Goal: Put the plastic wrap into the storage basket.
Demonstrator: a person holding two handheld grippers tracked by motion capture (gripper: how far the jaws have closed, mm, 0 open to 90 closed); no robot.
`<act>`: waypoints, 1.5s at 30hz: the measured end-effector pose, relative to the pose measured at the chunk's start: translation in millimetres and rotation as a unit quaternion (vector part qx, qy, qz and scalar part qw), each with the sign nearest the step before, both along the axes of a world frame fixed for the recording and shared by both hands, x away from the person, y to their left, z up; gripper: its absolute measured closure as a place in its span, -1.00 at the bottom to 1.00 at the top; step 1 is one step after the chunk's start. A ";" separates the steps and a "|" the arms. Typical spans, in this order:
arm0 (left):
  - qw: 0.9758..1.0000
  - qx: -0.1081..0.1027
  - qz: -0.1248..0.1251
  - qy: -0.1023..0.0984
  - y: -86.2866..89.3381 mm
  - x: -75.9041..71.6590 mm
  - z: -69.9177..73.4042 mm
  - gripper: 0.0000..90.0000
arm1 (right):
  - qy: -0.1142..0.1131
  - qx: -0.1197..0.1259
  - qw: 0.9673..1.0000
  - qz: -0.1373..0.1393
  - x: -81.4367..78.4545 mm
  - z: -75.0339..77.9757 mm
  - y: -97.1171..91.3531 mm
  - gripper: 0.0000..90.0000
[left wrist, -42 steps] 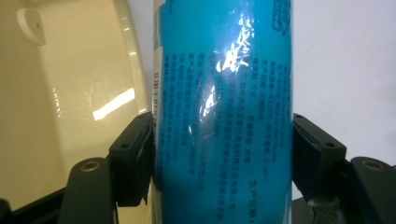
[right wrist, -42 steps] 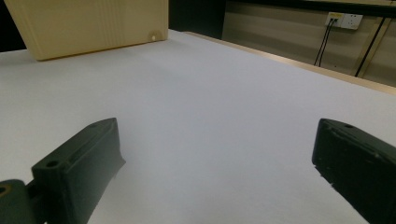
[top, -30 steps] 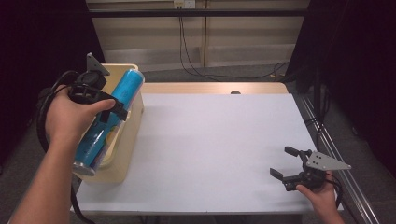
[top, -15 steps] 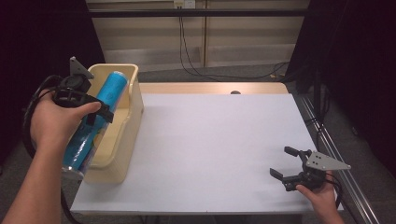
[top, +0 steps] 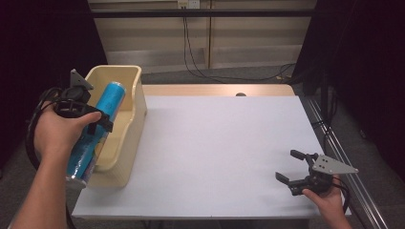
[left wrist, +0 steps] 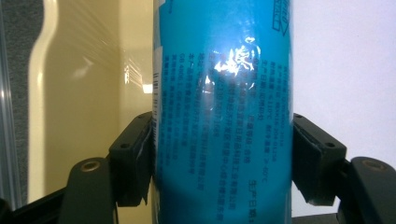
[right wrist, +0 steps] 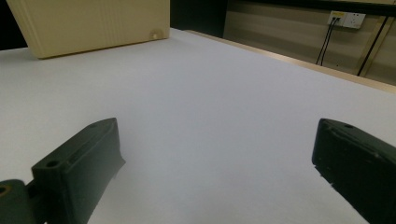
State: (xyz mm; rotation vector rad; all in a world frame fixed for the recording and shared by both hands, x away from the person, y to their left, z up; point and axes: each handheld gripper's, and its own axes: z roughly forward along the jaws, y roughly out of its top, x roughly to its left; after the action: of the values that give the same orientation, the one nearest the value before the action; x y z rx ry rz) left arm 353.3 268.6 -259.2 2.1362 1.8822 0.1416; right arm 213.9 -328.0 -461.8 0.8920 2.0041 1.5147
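My left gripper (top: 98, 125) is clamped on the blue can (top: 95, 131), both pads pressing its sides approx mid-length; in the left gripper view the pads (left wrist: 135, 161) sit flat against the printed wall w/ no gap. The can hangs tilted, top end toward the far side, over the near-left part of the cream bin (top: 136, 102), its lower end past the bin's near rim; the bin stands at the table's (top: 219, 143) left edge. Can looks like thin metal w/ a glossy wrap (left wrist: 224, 70), so prob slick and dentable if I squeeze harder; stiff enough along its length, and likely light to moderate, can't tell if full. Mid-body hold seems best: balanced, curved wall centred betw the pads, away from the ends. Main risk is it rotating or sliding in the grip bc of the gloss. My right gripper (top: 296, 169) rests at the near-right of the table, jaws spread wide, nothing betw them.
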 end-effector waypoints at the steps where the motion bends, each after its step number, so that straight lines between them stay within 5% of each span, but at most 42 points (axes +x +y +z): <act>1: 1.000 0.001 0.000 0.000 0.0 0.1 -1.6 -0.28 | -0.001 0.000 1.000 0.000 0.1 -0.1 0.1 -0.97; 19: 1.000 -0.003 0.011 0.014 0.7 2.8 -23.3 -0.29 | -0.001 -0.001 1.000 0.002 0.0 -0.2 0.4 -0.97; 45: 0.999 0.003 0.028 0.040 2.7 9.2 -27.8 -0.29 | 0.000 -0.003 1.000 0.004 0.0 -0.7 1.4 -0.97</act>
State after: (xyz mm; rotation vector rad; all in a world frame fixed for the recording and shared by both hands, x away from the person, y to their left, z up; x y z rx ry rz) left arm 362.5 271.3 -286.9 2.1239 1.9906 0.0749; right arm 214.0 -326.6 -462.4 0.8830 2.0118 1.5128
